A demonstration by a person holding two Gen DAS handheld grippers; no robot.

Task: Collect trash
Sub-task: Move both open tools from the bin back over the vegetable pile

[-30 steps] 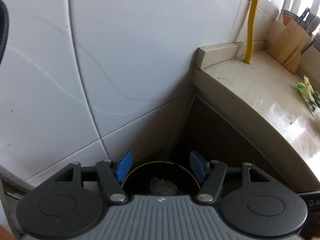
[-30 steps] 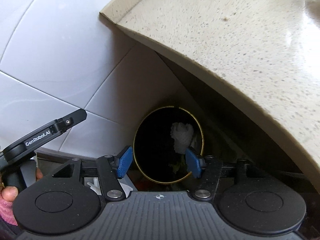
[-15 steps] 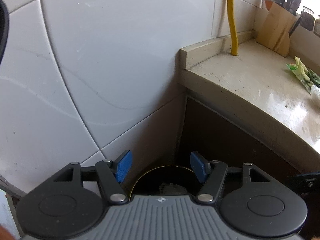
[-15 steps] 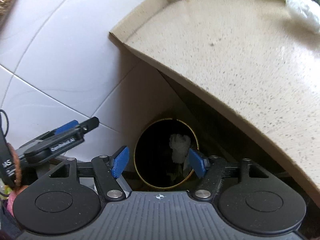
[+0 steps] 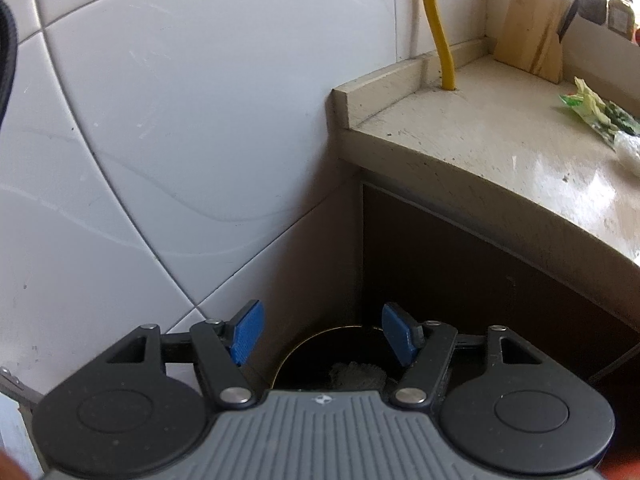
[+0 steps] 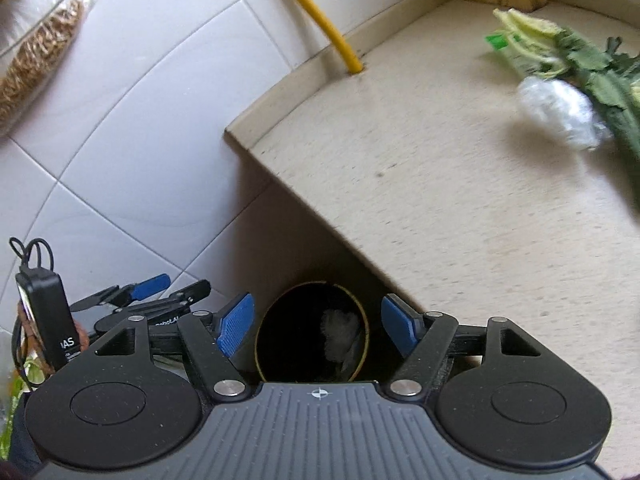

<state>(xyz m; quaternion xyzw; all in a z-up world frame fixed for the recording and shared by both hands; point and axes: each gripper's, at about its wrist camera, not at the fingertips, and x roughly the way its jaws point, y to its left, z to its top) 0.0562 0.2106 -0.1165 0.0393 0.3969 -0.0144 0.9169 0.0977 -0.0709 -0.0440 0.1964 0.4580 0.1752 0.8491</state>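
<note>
A round black trash bin (image 6: pixel 312 332) with a thin gold rim stands on the floor in the corner under the counter, and a white crumpled wad (image 6: pixel 340 330) lies inside it. In the left wrist view the bin (image 5: pixel 320 356) shows just past the fingers, with the wad (image 5: pixel 356 374) in it. My left gripper (image 5: pixel 322 334) is open and holds nothing. My right gripper (image 6: pixel 318 326) is open too, above the bin. On the beige counter (image 6: pixel 440 200) lie a crumpled clear plastic wrap (image 6: pixel 556 110) and green vegetable scraps (image 6: pixel 560 52). The left gripper (image 6: pixel 148 298) appears at the right view's left edge.
White wall tiles (image 5: pixel 180 120) fill the left side. A yellow hose (image 5: pixel 438 28) enters the counter at its back corner. A wooden knife block (image 5: pixel 528 36) and jars stand at the back. A dark cabinet front (image 5: pixel 480 272) lies under the counter. A bag of grain (image 6: pixel 40 56) hangs upper left.
Both grippers have risen and tilted up from the bin. The bin looks smaller and lower, and the counter top with the plastic wrap and vegetable scraps has come into view.
</note>
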